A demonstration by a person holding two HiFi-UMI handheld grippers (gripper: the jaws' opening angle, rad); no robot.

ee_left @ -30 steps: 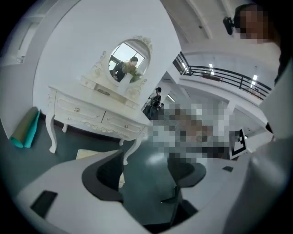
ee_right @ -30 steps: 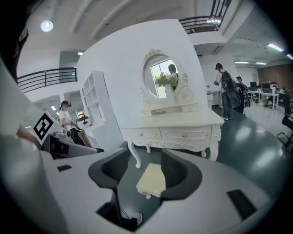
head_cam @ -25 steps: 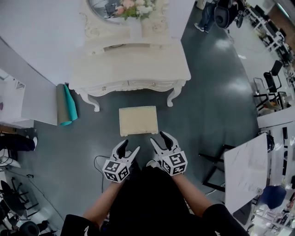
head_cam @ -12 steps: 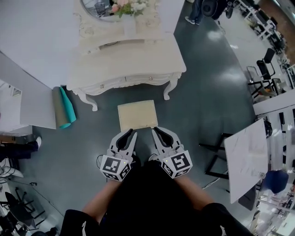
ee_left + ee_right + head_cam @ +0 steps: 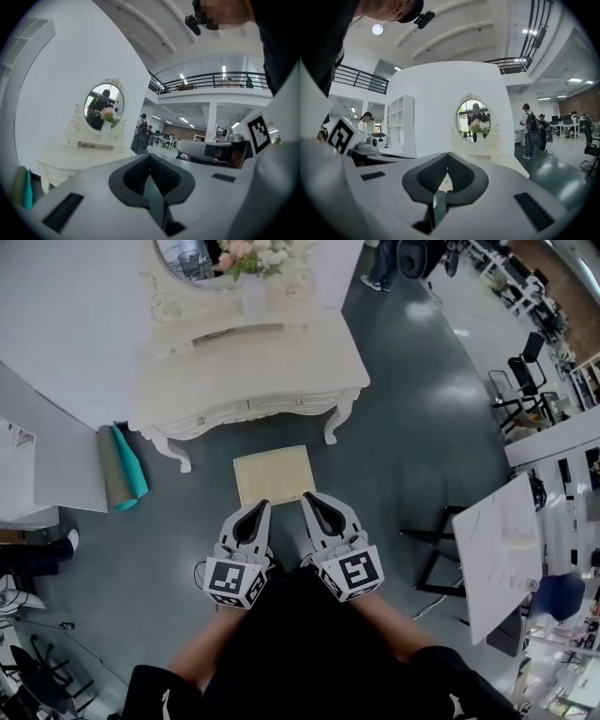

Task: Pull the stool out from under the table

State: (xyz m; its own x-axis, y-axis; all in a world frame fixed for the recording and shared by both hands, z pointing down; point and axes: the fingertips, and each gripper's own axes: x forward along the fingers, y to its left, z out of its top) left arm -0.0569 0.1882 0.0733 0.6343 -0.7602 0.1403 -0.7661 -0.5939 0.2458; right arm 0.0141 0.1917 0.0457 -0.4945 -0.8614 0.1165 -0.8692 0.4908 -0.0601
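I confirm the left gripper [image 5: 260, 510] and right gripper [image 5: 307, 498] have just closed completely, jaws together with nothing between them. The cream, square, flat-topped stool [image 5: 273, 474] stands on glossy grey floor [image 5: 422, 456] just beyond their tips, clear of the white carved table [image 5: 253, 371]. I judge the pull complete.

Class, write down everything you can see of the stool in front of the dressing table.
The stool shows only its seat from above: a cream rectangle, finely textured, perhaps upholstered. Its legs are hidden beneath. It stands upright on the dark grey floor, fully clear of the white dressing table, just in front of the gap between the table's front legs, its long sides roughly parallel to the table's front. Nothing lies on the seat.
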